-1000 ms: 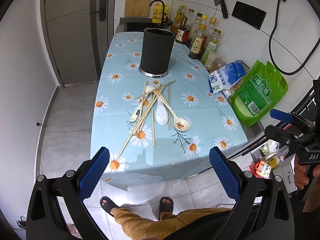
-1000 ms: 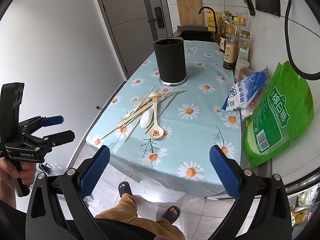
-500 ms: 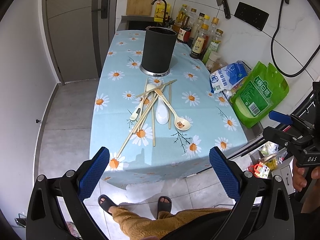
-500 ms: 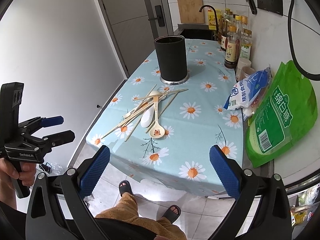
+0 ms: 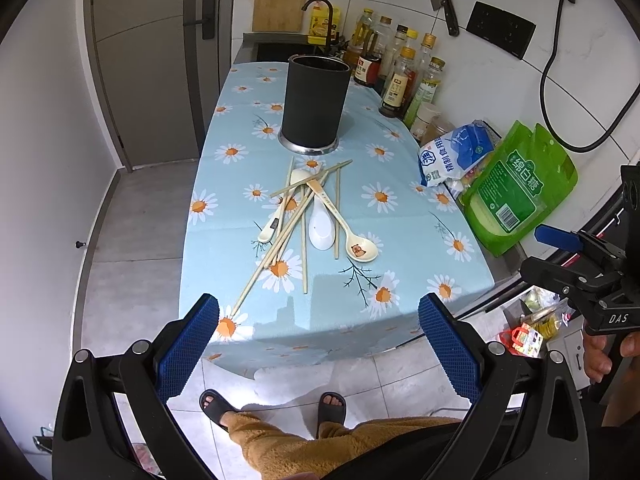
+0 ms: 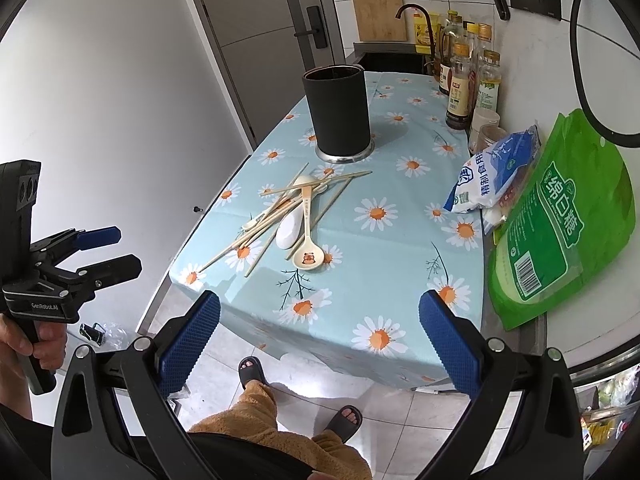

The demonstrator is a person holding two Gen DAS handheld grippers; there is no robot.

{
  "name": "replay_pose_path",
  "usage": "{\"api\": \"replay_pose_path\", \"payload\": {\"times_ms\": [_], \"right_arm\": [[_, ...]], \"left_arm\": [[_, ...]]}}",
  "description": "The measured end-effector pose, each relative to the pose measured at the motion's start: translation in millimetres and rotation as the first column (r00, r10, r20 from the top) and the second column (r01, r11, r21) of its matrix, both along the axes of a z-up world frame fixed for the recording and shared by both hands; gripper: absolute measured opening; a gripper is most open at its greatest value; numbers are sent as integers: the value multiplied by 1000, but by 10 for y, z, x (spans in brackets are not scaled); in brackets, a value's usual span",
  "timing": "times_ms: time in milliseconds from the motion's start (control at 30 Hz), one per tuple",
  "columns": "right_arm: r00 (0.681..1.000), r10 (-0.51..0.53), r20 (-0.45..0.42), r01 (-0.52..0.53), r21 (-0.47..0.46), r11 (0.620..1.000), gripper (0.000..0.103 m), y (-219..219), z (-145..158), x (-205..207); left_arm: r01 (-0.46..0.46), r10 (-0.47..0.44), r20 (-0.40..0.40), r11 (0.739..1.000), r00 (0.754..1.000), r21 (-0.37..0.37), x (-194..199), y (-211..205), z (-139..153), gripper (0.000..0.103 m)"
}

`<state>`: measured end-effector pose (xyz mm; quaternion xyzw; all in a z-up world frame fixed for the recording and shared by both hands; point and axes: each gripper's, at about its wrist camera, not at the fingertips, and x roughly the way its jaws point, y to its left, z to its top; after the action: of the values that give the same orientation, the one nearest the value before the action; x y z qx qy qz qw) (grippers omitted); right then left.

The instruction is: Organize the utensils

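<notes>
A pile of wooden chopsticks (image 5: pixel 289 227) and spoons lies mid-table: a white spoon (image 5: pixel 321 232), a cream bear-print spoon (image 5: pixel 360 249) and a small cream spoon (image 5: pixel 267 233). Behind them stands a tall black utensil holder (image 5: pixel 315 102) (image 6: pixel 339 112). The same pile of chopsticks (image 6: pixel 276 216) and bear spoon (image 6: pixel 307 258) show in the right wrist view. My left gripper (image 5: pixel 318 334) hangs open above the table's near edge, holding nothing. My right gripper (image 6: pixel 319 330) is open too, nothing between its fingers, near the front right corner. Each gripper also appears in the other's view, hand-held.
The table (image 5: pixel 404 240) wears a blue daisy cloth. Sauce and oil bottles (image 5: pixel 404 76) line the back right wall. A blue-white salt bag (image 5: pixel 454 156) and a green sugar bag (image 5: pixel 516 188) lie at the right edge. A person's sandalled feet (image 5: pixel 272 404) stand below. A door (image 5: pixel 156 60) is left.
Both grippers have crept a little closer to the table; the holder and utensils look slightly larger. Nothing on the table has moved and both stay open.
</notes>
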<state>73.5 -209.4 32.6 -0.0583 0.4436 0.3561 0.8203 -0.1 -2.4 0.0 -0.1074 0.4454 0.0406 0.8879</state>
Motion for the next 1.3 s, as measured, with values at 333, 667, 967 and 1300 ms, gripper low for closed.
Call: {"api": "replay_pose_path", "payload": {"times_ms": [333,667,967,1300], "right_arm": [[1000,7,-5,-7,-8,1000,99,-70,-9,5],[999,10,-32,-10,17,1000,99,-134,-18,79],[996,43,-78,-39,58,998,99,-117,-53,184],[990,76,-121,-70,52,996,84,114,-243,416]], "left_arm": [[-6,6,1,1000,1000,-3,-19,-52,15,96],[-4,4,-19,1000,1000,10,16,-117,40,96],[30,-25,-65,997,998,77,76,-136,59,96],[117,-107,-184,992,977,46,441,86,-301,87]]}}
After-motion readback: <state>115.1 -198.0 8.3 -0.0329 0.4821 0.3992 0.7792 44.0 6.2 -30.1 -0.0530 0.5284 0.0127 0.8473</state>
